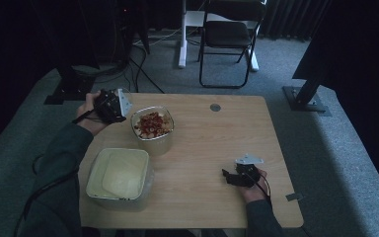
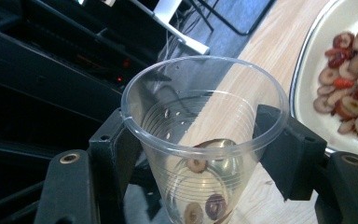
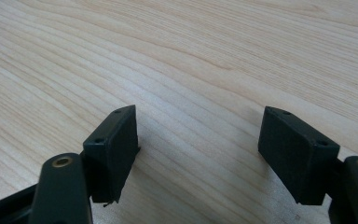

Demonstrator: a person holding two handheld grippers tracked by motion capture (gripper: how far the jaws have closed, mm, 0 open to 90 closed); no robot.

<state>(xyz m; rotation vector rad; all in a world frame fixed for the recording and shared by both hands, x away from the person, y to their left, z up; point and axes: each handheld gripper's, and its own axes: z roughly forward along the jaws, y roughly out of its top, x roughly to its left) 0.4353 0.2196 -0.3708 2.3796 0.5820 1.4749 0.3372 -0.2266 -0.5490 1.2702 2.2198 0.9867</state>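
Lab: dark curtains [image 1: 39, 29], floor cables [image 1: 143, 74], stands [image 1: 308, 94].

A black folding chair [image 1: 228, 34] stands on the grey carpet [image 1: 276, 64] beyond the wooden table [image 1: 212, 148]. Beside the chair rises a white desk leg [image 1: 182, 39]. Black cables [image 1: 138, 69] trail over the carpet toward dark equipment [image 1: 123, 24] at the back left, where a small red light glows. A black stand base [image 1: 307, 98] sits right of the table. A round grey grommet [image 1: 215, 107] is set in the tabletop near its far edge.
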